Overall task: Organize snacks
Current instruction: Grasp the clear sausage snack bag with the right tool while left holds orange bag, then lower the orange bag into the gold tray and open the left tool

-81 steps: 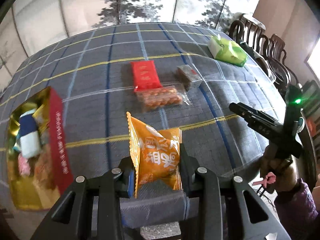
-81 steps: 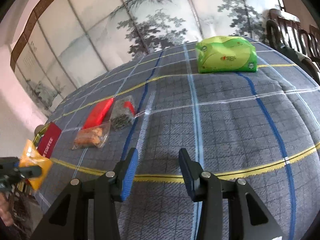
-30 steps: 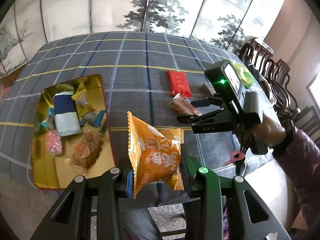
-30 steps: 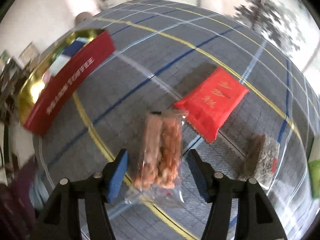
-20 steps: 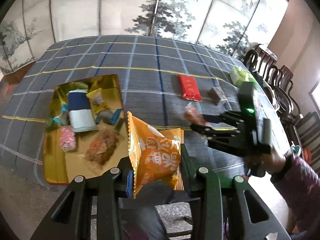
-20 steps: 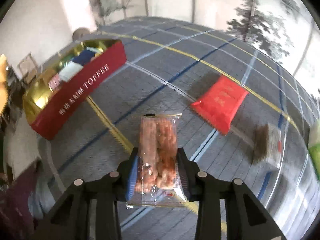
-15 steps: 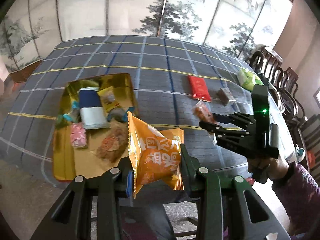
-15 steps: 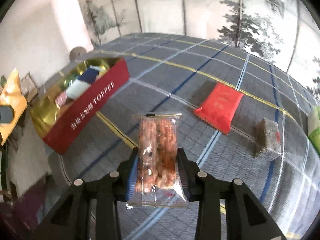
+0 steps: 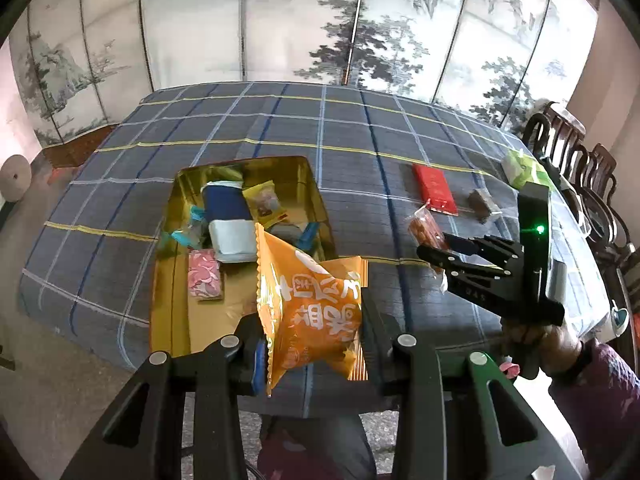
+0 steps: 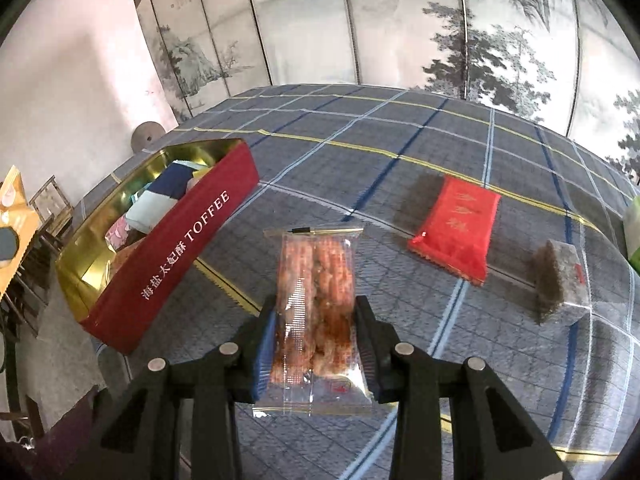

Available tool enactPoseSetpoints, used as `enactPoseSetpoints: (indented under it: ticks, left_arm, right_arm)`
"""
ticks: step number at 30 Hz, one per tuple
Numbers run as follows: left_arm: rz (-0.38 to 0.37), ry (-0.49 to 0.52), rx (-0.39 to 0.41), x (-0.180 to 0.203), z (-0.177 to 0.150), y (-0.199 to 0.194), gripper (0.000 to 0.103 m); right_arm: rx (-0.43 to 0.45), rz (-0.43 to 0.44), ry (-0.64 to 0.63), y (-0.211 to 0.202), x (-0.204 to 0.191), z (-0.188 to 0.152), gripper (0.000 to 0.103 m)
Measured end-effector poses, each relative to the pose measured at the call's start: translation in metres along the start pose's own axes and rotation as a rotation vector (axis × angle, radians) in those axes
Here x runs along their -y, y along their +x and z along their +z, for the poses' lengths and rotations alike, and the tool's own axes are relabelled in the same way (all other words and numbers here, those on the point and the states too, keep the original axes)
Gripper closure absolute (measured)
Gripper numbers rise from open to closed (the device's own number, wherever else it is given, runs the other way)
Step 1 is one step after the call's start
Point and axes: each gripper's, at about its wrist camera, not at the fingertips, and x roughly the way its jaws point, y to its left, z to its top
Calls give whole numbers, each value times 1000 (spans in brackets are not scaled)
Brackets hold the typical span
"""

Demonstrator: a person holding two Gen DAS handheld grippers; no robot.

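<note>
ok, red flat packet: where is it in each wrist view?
Left wrist: the red flat packet lies on the tablecloth right of centre, upper half, beyond the right hand-held gripper.
Right wrist: it sits right of centre, mid-height, up and right of the held clear snack pack.
Shared landmark: the brown wrapped block just right of it.

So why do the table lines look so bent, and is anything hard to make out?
Fisheye lenses: in both wrist views the plaid tablecloth bulges and corners go black. Left wrist view: the gold tin glares, window light washes out the right edge. Right wrist view: sharp, with dark shadows beside the red packet and brown block.
</note>
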Motion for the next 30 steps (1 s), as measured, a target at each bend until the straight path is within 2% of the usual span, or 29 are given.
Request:
enactPoseSetpoints:
  ticks: [19,30]
  left_arm:
    - [54,-48,-2,-38,2,23,69]
    - [81,-81,-31,-66,7,46,69]
  right_arm:
    - [-1,5,20,11,0,0,66]
    - [8,13,32,11,1,0,66]
